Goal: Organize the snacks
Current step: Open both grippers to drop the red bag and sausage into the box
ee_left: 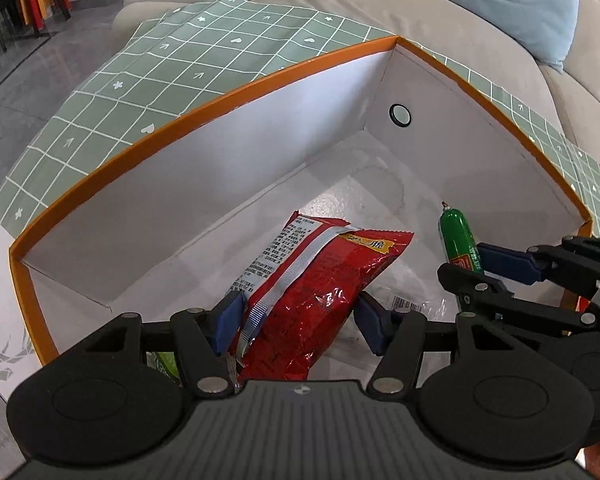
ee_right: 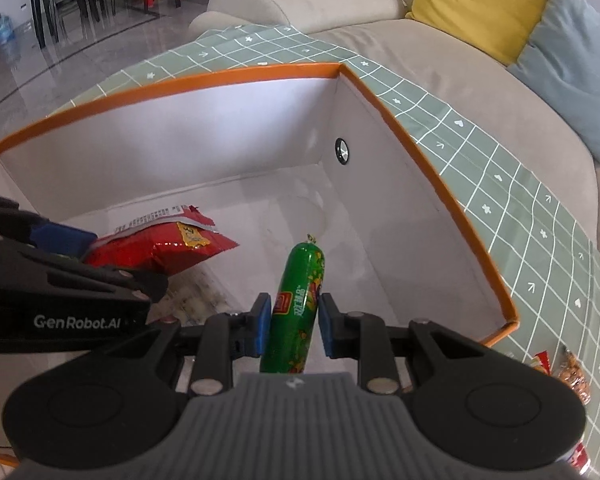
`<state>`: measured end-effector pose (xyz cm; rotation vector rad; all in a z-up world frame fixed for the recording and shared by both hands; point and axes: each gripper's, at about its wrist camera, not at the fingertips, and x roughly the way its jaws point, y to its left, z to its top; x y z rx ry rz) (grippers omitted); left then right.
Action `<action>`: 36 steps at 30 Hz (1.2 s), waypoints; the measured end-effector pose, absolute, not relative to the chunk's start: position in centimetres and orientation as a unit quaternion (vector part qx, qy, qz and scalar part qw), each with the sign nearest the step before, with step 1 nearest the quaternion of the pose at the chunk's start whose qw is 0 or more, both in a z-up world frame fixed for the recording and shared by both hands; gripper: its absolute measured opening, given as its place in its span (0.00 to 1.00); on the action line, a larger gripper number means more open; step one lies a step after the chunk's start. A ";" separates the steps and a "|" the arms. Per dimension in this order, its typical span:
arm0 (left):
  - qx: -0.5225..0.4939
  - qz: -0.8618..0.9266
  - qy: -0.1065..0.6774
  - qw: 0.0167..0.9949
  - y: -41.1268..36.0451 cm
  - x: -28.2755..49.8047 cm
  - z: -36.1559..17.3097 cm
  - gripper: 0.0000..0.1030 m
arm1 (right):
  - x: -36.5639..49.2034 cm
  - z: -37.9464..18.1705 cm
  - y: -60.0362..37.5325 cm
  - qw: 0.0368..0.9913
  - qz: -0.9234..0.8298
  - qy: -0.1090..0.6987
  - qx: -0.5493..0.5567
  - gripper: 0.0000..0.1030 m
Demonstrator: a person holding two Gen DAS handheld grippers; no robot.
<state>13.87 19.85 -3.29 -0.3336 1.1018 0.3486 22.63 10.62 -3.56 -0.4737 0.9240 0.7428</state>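
Note:
My left gripper (ee_left: 296,320) is shut on a red snack bag (ee_left: 312,292) and holds it inside a white box with an orange rim (ee_left: 204,100). My right gripper (ee_right: 293,326) is shut on a green sausage stick (ee_right: 300,304), also inside the box (ee_right: 440,184). In the left wrist view the right gripper (ee_left: 484,260) shows at the right with the sausage (ee_left: 458,240) sticking out. In the right wrist view the left gripper's body (ee_right: 60,292) shows at the left with the red bag (ee_right: 160,248).
The box stands on a green checked cloth (ee_left: 204,52) beside a beige sofa (ee_right: 420,64) with yellow (ee_right: 480,0) and blue (ee_right: 576,72) cushions. More snack packets (ee_right: 572,376) lie on the cloth at the right. A clear wrapper (ee_left: 412,304) lies on the box floor.

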 end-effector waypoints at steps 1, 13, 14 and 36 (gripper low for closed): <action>-0.157 0.163 0.518 0.825 19.9 13.9 -3.3 0.68 | 22.6 -3.6 10.6 0.803 0.346 0.431 -0.223 0.22; -0.177 0.163 0.480 0.844 20.1 12.8 -2.3 0.76 | 21.6 -1.5 9.4 0.822 0.342 0.399 -0.221 0.35; -0.181 0.163 0.473 0.847 20.1 12.6 -2.1 0.77 | 21.6 -1.2 9.2 0.824 0.341 0.397 -0.218 0.38; -0.128 0.120 0.382 0.907 13.0 9.2 4.1 0.80 | 16.5 5.4 -3.0 0.890 0.299 0.333 -0.086 0.68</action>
